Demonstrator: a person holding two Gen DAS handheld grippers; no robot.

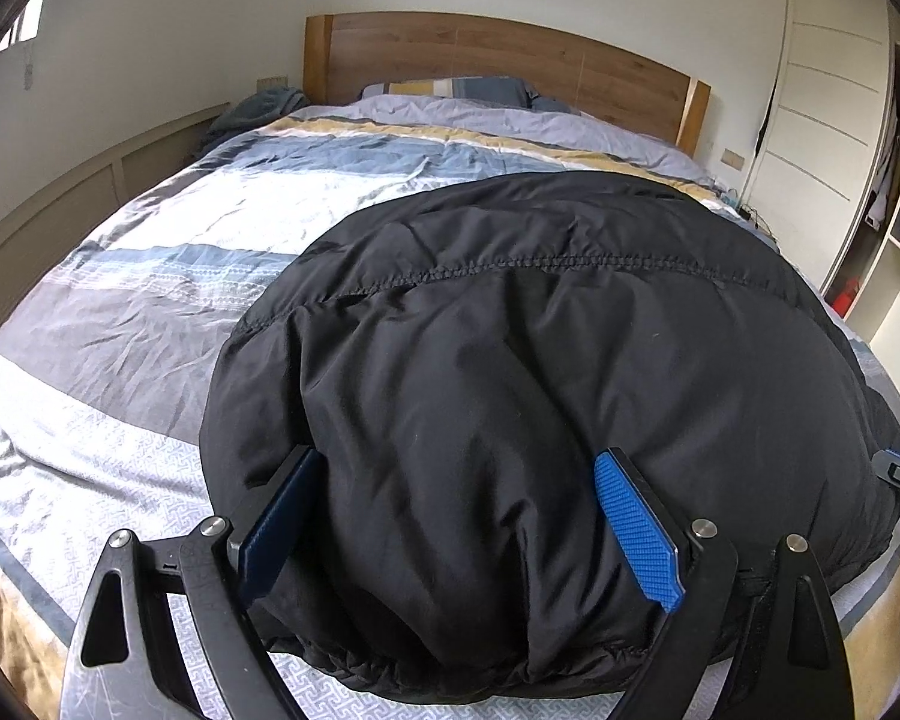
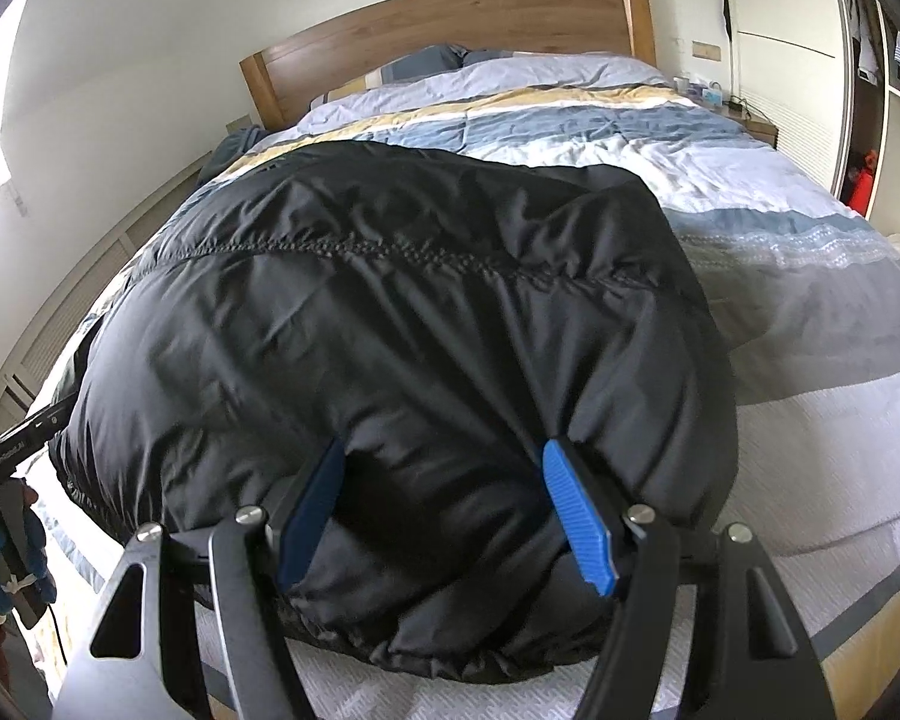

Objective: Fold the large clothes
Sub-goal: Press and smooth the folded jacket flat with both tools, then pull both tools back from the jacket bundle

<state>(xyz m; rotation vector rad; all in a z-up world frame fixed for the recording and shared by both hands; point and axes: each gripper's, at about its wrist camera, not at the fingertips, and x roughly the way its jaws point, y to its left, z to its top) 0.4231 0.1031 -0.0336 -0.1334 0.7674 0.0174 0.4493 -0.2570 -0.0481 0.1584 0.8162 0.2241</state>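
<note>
Jacket (image 1: 510, 360) folded into a bundle on bed (image 1: 120, 276); left gripper (image 1: 456, 516) and right gripper (image 2: 444, 504) each pinch its near puffy edge. Final placement apparently remains.

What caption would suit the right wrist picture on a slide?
Right gripper straddling the near edge of a puffy black quilted jacket on a striped bed.

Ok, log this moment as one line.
left gripper: gripping black puffer jacket hem | right gripper: gripping hem | jacket: on bed
</note>
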